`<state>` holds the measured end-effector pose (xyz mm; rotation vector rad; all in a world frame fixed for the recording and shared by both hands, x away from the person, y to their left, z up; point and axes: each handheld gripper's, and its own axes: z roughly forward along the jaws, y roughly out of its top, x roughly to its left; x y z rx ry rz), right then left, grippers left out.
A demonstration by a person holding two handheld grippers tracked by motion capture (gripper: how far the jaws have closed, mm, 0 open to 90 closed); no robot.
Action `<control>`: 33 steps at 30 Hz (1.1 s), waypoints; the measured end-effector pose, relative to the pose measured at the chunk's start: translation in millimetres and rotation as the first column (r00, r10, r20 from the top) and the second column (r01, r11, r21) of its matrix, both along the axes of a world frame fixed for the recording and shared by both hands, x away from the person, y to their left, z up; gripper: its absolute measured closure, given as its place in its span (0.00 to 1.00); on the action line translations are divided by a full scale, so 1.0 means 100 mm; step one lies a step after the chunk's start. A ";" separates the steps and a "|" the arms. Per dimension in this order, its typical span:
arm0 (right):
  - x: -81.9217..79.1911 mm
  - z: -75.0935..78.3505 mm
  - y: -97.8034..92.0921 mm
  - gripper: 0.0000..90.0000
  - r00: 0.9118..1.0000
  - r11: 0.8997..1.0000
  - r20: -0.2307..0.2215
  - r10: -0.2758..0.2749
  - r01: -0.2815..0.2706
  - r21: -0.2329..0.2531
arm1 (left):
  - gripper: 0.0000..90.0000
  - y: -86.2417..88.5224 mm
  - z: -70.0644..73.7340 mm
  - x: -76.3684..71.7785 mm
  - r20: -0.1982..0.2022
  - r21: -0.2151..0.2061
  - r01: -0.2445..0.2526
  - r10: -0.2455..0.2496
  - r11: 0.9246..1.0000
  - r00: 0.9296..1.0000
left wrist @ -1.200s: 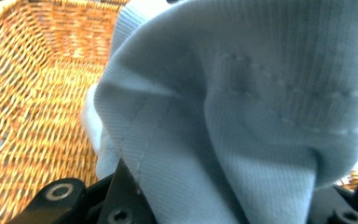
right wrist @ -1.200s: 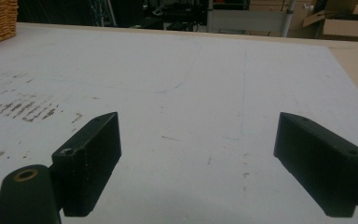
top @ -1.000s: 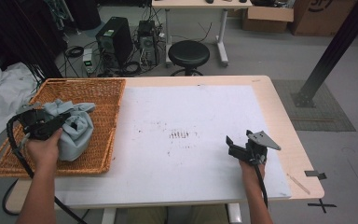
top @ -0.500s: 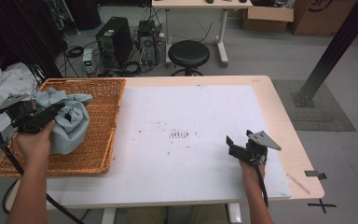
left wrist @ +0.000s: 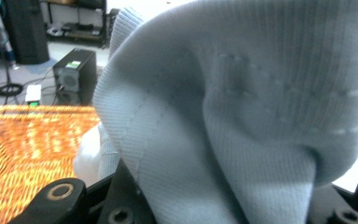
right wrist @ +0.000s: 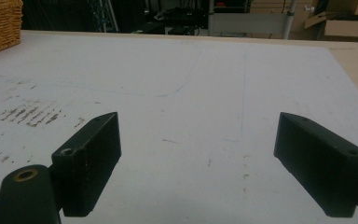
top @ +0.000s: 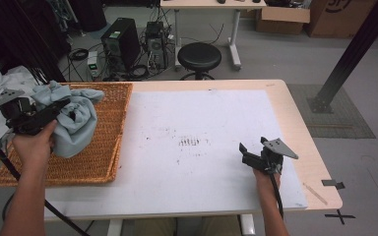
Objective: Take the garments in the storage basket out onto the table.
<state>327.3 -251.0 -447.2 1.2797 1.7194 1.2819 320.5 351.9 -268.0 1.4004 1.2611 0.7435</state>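
A pale blue-grey ribbed cloth hangs bunched from my left gripper, which is shut on it above the left part of the wicker basket. In the left gripper view the cloth drapes between the two jaws and hides most of what lies ahead, with the basket below at the left. My right gripper rests low over the white mat near the table's front right. Its jaws stand wide apart with nothing between them.
The mat bears dark smudges at its middle. The wooden table edge runs along the right. Behind the table stand a black stool and computer towers. A black post rises at the right.
My left gripper has lifted the cloth up and to the left, away from the basket's floor. The right gripper has stayed where it was, still open.
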 end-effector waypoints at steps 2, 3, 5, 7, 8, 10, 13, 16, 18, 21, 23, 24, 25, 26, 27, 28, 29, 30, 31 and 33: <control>0.00 0.00 0.00 0.16 1.000 1.000 0.003 0.000 0.000 0.000 | 0.75 -0.03 0.04 -0.01 0.013 -0.009 0.019 -0.018 1.000 1.000; 0.00 0.00 0.00 0.16 1.000 1.000 0.002 0.000 0.000 0.000 | 0.75 -0.04 0.05 -0.02 0.019 -0.013 0.029 -0.029 0.999 0.999; 0.00 0.00 0.00 0.16 1.000 1.000 0.002 0.000 0.000 0.000 | 0.75 -0.07 0.07 -0.03 0.030 -0.027 0.046 -0.045 0.999 0.999; 0.00 0.00 0.00 0.16 1.000 1.000 0.003 0.000 0.000 0.002 | 0.75 -0.12 0.09 -0.04 0.041 -0.037 0.070 -0.068 0.997 0.997; 0.00 0.00 -0.01 0.16 1.000 1.000 0.003 -0.001 0.001 0.003 | 0.75 -0.13 0.09 -0.04 0.043 -0.040 0.078 -0.077 0.996 0.996; 0.00 0.00 -0.01 0.16 1.000 1.000 0.002 -0.001 0.001 0.004 | 0.75 -0.18 0.10 -0.05 0.052 -0.045 0.101 -0.099 0.994 0.994; 0.00 0.00 -0.01 0.16 1.000 1.000 0.003 -0.001 0.001 0.004 | 0.75 -0.28 0.12 -0.05 0.062 -0.038 0.133 -0.130 0.990 0.990; 0.00 0.00 -0.01 0.16 1.000 1.000 0.003 0.000 0.000 0.004 | 0.75 -0.37 0.12 -0.05 0.065 -0.031 0.161 -0.159 0.986 0.985; 0.00 0.00 -0.01 0.16 1.000 1.000 0.005 -0.001 0.001 0.004 | 0.75 -0.43 0.11 -0.04 0.065 -0.033 0.175 -0.173 0.984 0.983; 0.00 0.00 -0.01 0.16 1.000 1.000 0.004 0.000 0.000 0.005 | 0.75 -0.52 0.11 -0.03 0.073 -0.043 0.207 -0.204 0.977 0.976; 0.00 0.00 -0.01 0.16 1.000 1.000 0.004 0.000 0.000 0.005 | 0.75 -0.58 0.13 -0.03 0.077 -0.039 0.226 -0.222 0.973 0.972; 0.00 0.00 -0.01 0.16 1.000 1.000 0.005 0.001 -0.001 0.004 | 0.75 -0.63 0.15 -0.04 0.082 -0.035 0.238 -0.234 0.971 0.969; 0.00 0.00 -0.01 0.16 1.000 1.000 0.005 0.001 -0.001 0.004 | 0.75 -0.66 0.16 -0.04 0.085 -0.030 0.249 -0.246 0.968 0.966; 0.00 0.00 -0.01 0.16 1.000 1.000 0.005 0.001 -0.001 0.004 | 0.75 -0.70 0.18 -0.04 0.090 -0.025 0.259 -0.256 0.966 0.963; 0.00 0.00 -0.01 0.16 1.000 1.000 0.005 0.001 -0.001 0.004 | 0.75 -0.74 0.20 -0.04 0.094 -0.019 0.269 -0.266 0.963 0.959; 0.00 0.00 -0.01 0.16 1.000 1.000 0.006 0.001 -0.001 0.005 | 0.75 -0.78 0.21 -0.04 0.097 -0.015 0.280 -0.277 0.960 0.956; 0.00 0.00 -0.01 0.16 1.000 1.000 0.005 0.000 0.000 0.005 | 0.75 -0.82 0.23 -0.04 0.101 -0.011 0.290 -0.287 0.957 0.953; 0.00 0.00 -0.01 0.16 1.000 1.000 0.007 0.000 0.000 0.005 | 0.75 -0.86 0.24 -0.04 0.103 -0.008 0.300 -0.298 0.954 0.949; -0.01 0.00 -0.01 0.16 1.000 1.000 0.006 0.001 -0.001 0.005 | 0.75 -0.89 0.25 -0.04 0.105 -0.006 0.308 -0.306 0.951 0.946; -0.01 0.00 -0.01 0.16 1.000 1.000 0.007 0.001 -0.001 0.008 | 0.75 -1.00 0.25 -0.04 0.108 0.001 0.331 -0.329 0.944 0.938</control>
